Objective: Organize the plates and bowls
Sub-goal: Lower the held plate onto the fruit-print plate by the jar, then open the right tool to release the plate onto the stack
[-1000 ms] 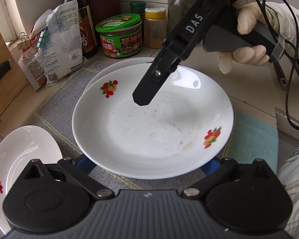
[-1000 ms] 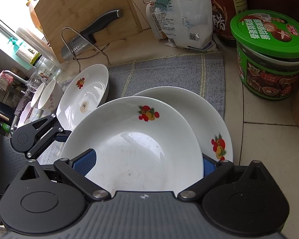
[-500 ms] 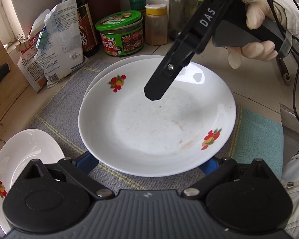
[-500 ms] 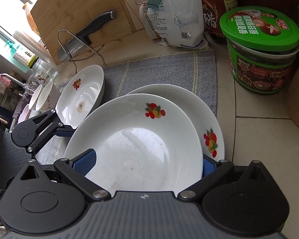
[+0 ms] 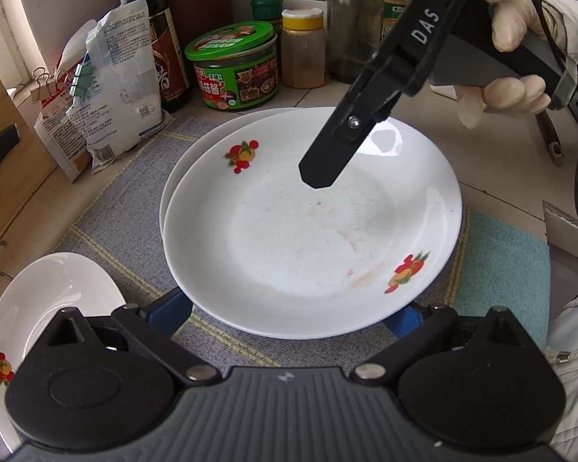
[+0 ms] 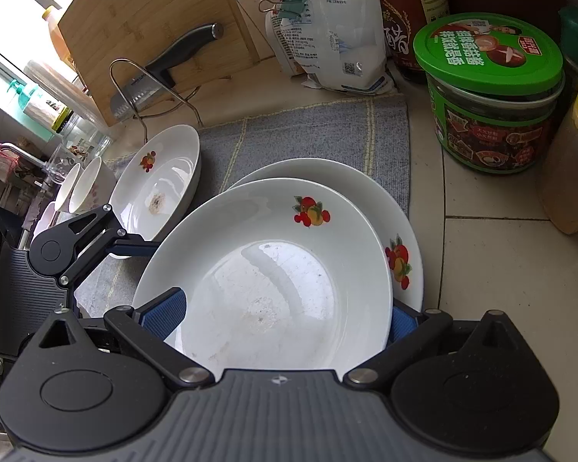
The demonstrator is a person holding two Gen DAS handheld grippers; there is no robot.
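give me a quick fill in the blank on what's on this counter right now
1. The white fruit-print top plate lies on a second ____.
2. The round jar behind the plates has a ____ lid.
3. The plates rest on a grey woven ____.
4. The black-handled knife leans on a ____ cutting board.

Missing: plate; green; mat; wooden

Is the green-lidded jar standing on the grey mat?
No, the green-lidded jar stands on the bare tiled counter, just past the grey mat edge.

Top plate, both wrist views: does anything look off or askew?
Yes. The top plate sits off-centre on the lower plate, whose rim shows as a crescent on one side. Its centre has faint smears and specks. No chips or spills visible.
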